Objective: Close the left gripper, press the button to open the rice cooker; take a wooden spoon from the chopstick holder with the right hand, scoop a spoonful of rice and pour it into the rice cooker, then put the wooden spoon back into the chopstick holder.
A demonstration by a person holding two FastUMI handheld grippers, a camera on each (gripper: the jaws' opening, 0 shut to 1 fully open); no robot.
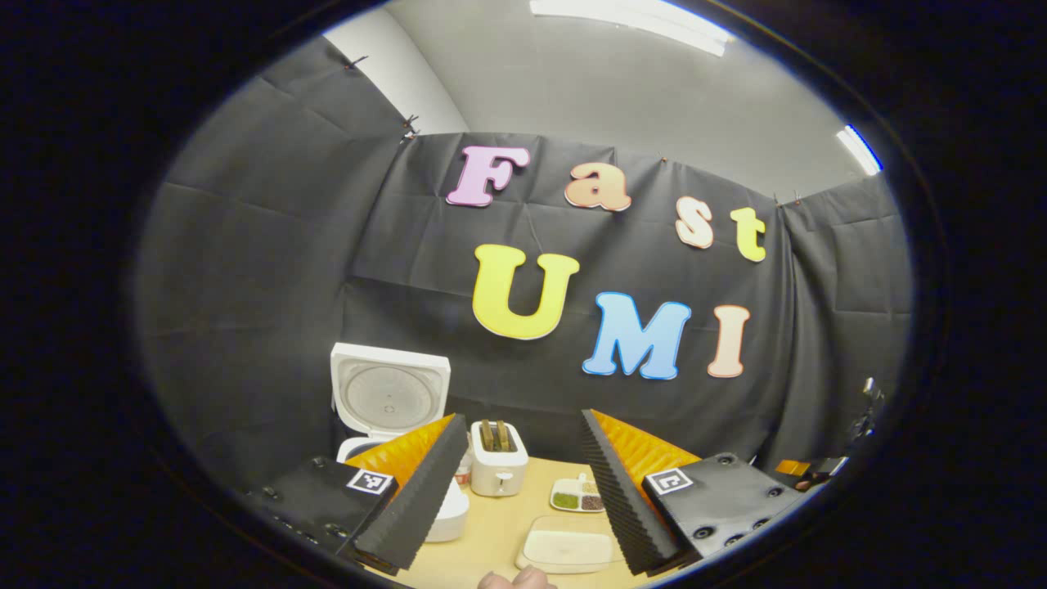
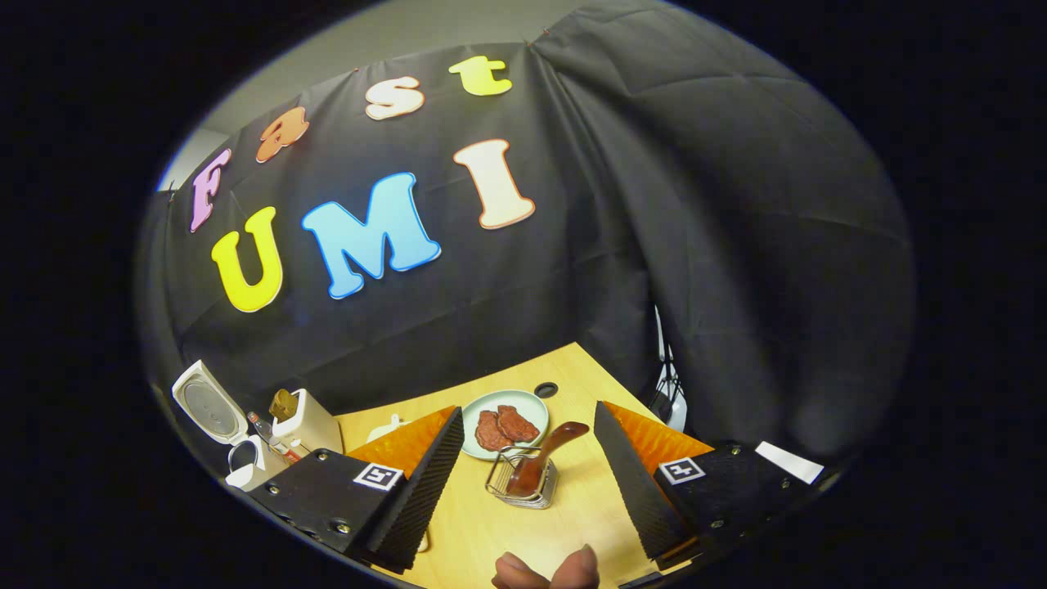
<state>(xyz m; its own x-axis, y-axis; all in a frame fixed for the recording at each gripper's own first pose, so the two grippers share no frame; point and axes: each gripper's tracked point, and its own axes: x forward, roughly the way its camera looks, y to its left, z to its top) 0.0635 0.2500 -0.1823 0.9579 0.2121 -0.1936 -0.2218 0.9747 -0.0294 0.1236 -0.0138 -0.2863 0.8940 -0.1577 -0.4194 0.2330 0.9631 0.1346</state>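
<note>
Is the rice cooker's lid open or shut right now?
Open. The rice cooker's lid stands upright, its round inner plate facing out; the right gripper view shows the lid raised too.

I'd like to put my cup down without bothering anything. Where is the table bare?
Bare wood lies in front of the wire chopstick holder and right of the plate. It is crowded at the rice cooker, toaster and sectioned dish.

A staged kitchen set inside a recording booth. Black cloth walls enclose a wooden table carrying a rice cooker, a toaster and a plate of food. Fluorescent ceiling lights are fitted overhead.
</note>
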